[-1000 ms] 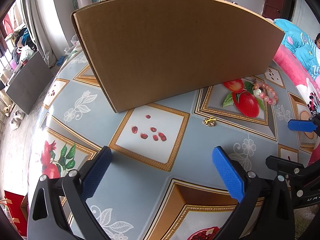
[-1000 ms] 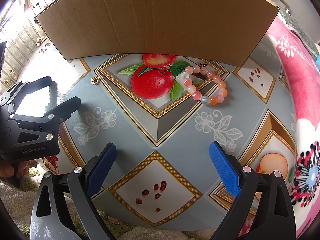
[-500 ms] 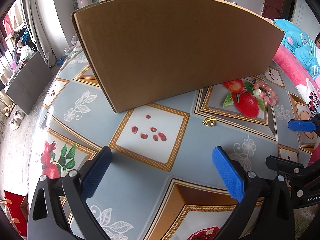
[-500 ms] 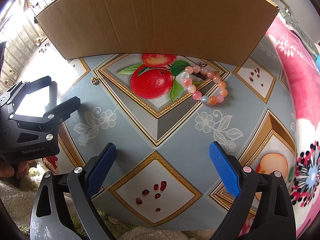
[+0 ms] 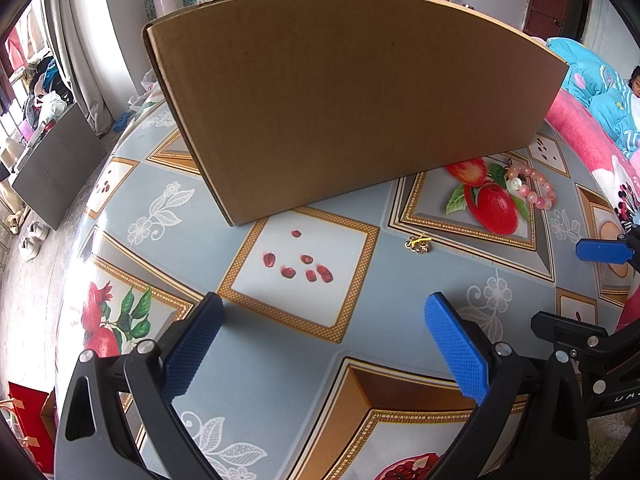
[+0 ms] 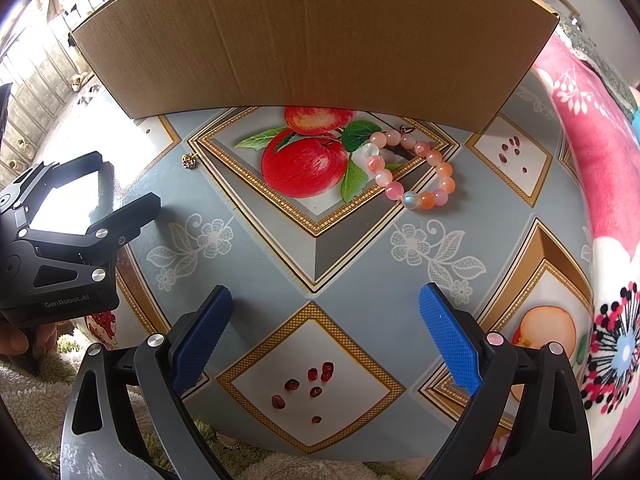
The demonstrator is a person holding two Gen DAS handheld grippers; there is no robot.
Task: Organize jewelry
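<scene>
A tall cardboard box stands on the counter, which wears a fruit-patterned cloth. Just in front of the box's right end lies a pink beaded bracelet, beside a printed apple. Farther out from the box's front face, toward its middle, sits a small gold trinket. The left gripper and right gripper both hover near the counter's edge, well short of the box, jaws spread wide and holding nothing.

Your counter is covered in a blue-grey cloth printed with apples, seeds and white flowers. A tall cardboard box stands on it at the back. Just before the box lie a pink bead bracelet and, well apart to its left, a small gold trinket.
</scene>
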